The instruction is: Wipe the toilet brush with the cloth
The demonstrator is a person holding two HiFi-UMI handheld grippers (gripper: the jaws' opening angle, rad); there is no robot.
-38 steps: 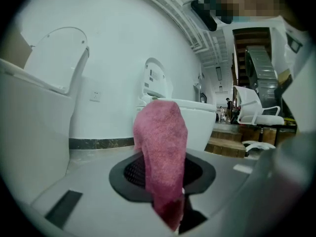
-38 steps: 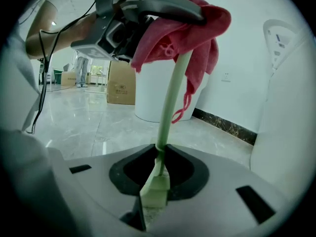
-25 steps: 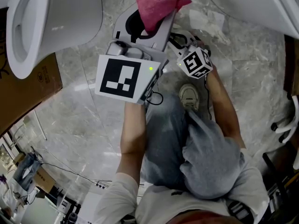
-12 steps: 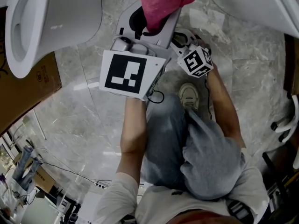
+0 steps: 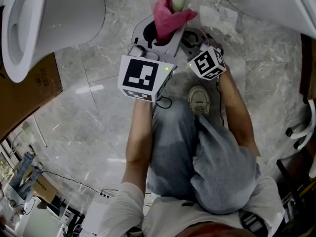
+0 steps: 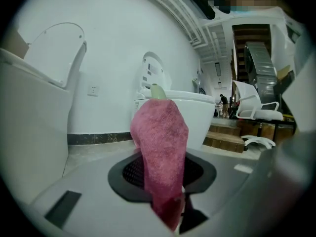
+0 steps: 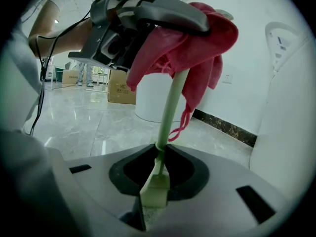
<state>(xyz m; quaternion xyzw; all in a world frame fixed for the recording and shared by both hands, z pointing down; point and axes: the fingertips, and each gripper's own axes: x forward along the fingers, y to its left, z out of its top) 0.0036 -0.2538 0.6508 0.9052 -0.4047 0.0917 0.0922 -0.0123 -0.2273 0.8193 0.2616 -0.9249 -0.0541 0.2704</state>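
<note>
Top centre of head view: left gripper (image 6: 170, 217) jaws, just closing, pinch pink terry cloth (image 6: 160, 142) wrapped round pale green toilet brush handle (image 7: 170, 107), its end clamped in right gripper (image 7: 148, 204) jaws.

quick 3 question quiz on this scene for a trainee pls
1. True or false: the right gripper holds the cloth.
2. What colour is the cloth? A blue, B pink, C white.
3. Fill in: the right gripper grips the end of the pale green ___.

Key:
1. False. The left gripper holds it round the brush handle. Its fingers have just been closing, with the cloth between them.
2. B
3. toilet brush
</note>
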